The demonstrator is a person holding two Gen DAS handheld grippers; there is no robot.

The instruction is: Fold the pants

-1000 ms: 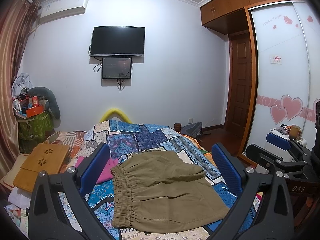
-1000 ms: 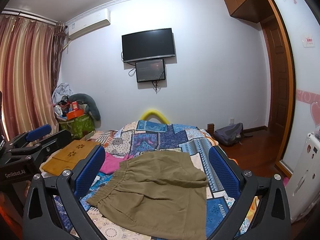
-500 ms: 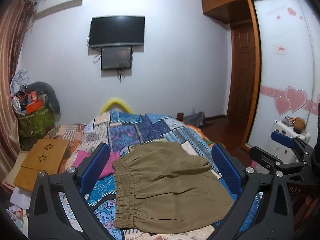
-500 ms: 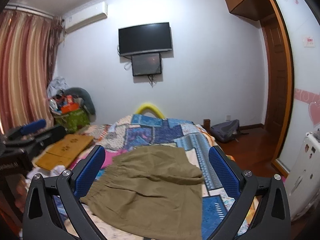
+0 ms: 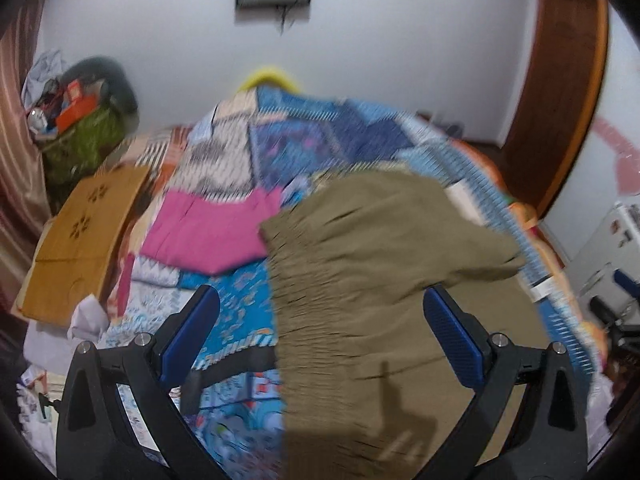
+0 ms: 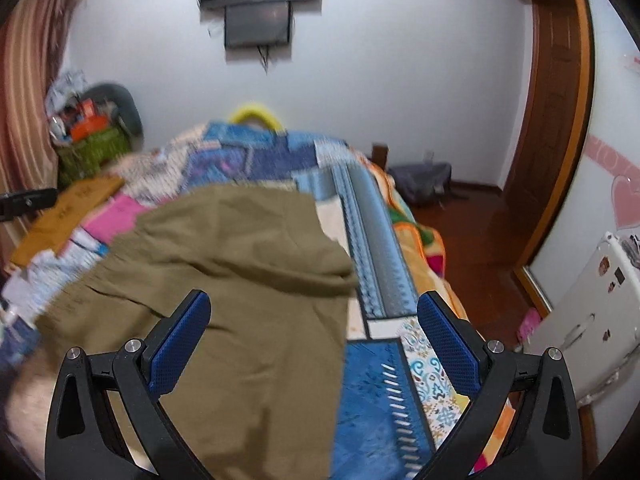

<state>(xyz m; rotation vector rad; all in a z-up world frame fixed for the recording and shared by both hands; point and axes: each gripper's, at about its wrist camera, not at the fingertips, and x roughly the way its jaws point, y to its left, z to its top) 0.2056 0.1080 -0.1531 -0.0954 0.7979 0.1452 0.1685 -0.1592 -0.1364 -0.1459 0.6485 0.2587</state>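
Patchwork bedspread (image 6: 376,380) under olive pants (image 5: 360,280); both hand-held grippers (image 5: 320,334) (image 6: 314,338) spread wide, empty; no legible writing.

— What are the pants (image 5: 380,280) made of?

— Matt olive cloth, gathered into ribs along the elastic waistband (image 5: 296,300). They lie on my patchwork quilt (image 6: 368,392), printed cotton by the look.

— And your tongs?

— Black matt plastic frames with shiny metal screws; the blue pads (image 6: 448,344) are dimpled and rough.

— The door (image 6: 556,92)?

— Brown wood, glossy. The floor (image 6: 476,240) too.
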